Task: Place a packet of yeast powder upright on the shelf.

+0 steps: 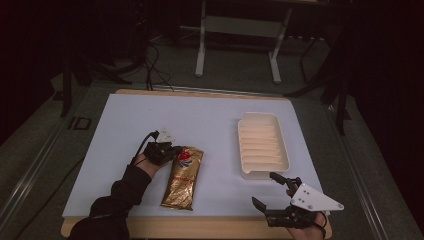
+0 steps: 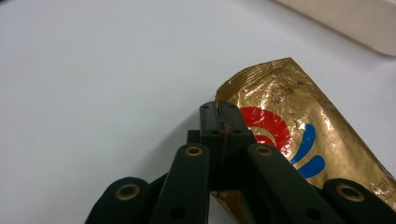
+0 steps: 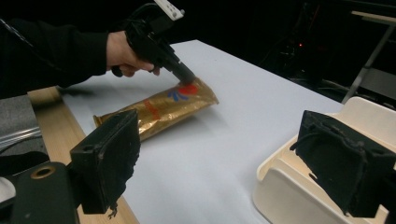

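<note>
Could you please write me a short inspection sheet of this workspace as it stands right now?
Surface: white board on a wooden table, flat.
Job's things: gold foil packet lying flat left of centre; cream ridged tray to its right, nothing in it.
Clutter: nothing seen.
Grippers: left gripper shut on the packet's edge near its top corner; right gripper open, holding nothing, at the near right edge beside the tray.
Cables: black cable trailing from the left gripper; more cables on the floor beyond the table.
Surroundings: dark room, white table frame behind.
</note>
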Action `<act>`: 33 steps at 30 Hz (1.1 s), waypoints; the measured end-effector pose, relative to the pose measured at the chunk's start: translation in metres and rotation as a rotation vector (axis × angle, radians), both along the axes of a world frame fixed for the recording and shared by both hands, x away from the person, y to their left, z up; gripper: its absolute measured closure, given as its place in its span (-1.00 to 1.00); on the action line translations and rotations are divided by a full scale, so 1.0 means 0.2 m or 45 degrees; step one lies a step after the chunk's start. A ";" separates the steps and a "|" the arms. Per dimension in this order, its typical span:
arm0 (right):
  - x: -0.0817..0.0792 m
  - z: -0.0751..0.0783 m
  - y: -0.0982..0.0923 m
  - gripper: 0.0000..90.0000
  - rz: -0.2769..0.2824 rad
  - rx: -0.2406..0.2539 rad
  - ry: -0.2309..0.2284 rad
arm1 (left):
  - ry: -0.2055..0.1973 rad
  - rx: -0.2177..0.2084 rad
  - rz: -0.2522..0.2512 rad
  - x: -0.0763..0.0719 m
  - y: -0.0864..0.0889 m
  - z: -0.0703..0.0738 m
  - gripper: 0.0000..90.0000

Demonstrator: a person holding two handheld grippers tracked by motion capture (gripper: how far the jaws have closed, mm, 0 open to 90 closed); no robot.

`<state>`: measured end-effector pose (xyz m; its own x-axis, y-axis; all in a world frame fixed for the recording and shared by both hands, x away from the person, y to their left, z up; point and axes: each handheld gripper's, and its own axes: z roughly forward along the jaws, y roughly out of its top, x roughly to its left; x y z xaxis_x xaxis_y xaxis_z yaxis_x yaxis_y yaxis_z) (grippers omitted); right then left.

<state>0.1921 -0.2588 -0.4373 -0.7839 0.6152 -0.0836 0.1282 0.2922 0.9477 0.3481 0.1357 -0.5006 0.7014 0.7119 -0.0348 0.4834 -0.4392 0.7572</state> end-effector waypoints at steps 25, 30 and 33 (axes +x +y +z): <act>0.00 0.01 0.00 -0.75 -0.007 0.018 0.012 | -0.141 -0.051 -0.119 -0.28 0.01 0.34 1.00; 0.01 0.02 0.00 -0.76 -0.010 0.032 0.007 | -0.175 -0.075 -0.172 -0.37 0.00 0.41 1.00; 0.01 0.02 0.00 -0.76 0.001 0.046 0.028 | -0.190 -0.085 -0.200 -0.41 0.00 0.43 1.00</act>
<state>0.1936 -0.2596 -0.4328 -0.7856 0.6172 -0.0441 0.1490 0.2578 0.9546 0.2668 0.1351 -0.4142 0.8044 0.5932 0.0340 0.2937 -0.4468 0.8450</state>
